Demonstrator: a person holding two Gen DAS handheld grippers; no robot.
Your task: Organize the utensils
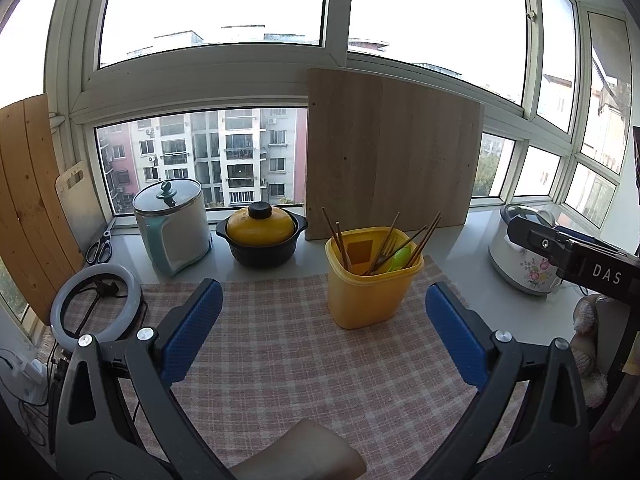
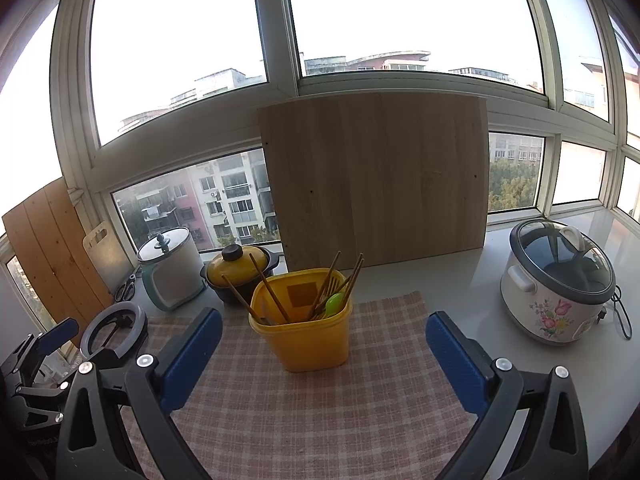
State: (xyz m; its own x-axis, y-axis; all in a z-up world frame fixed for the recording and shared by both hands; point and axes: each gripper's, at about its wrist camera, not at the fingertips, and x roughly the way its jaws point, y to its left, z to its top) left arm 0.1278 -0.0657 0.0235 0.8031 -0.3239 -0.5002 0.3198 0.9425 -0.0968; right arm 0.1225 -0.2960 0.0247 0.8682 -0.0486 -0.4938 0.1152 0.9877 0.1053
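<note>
A yellow plastic holder (image 1: 370, 292) stands on the checked cloth (image 1: 280, 360). It holds wooden chopsticks (image 1: 340, 242), a fork (image 1: 385, 249) and a green spoon (image 1: 400, 259). My left gripper (image 1: 323, 300) is open and empty, held back from the holder, which sits ahead and slightly right. In the right wrist view the holder (image 2: 306, 336) stands just left of centre ahead of my right gripper (image 2: 324, 330), which is open and empty. The right gripper's body (image 1: 576, 260) shows at the right edge of the left wrist view.
A wooden board (image 1: 390, 160) leans on the window behind the holder. A yellow-lidded black pot (image 1: 261, 236) and a white kettle (image 1: 174, 226) stand at the back left. A flowered rice cooker (image 2: 556, 280) stands at the right. A ring light (image 1: 96, 304), scissors (image 1: 99, 249) and cutting boards (image 1: 32, 200) are at the left.
</note>
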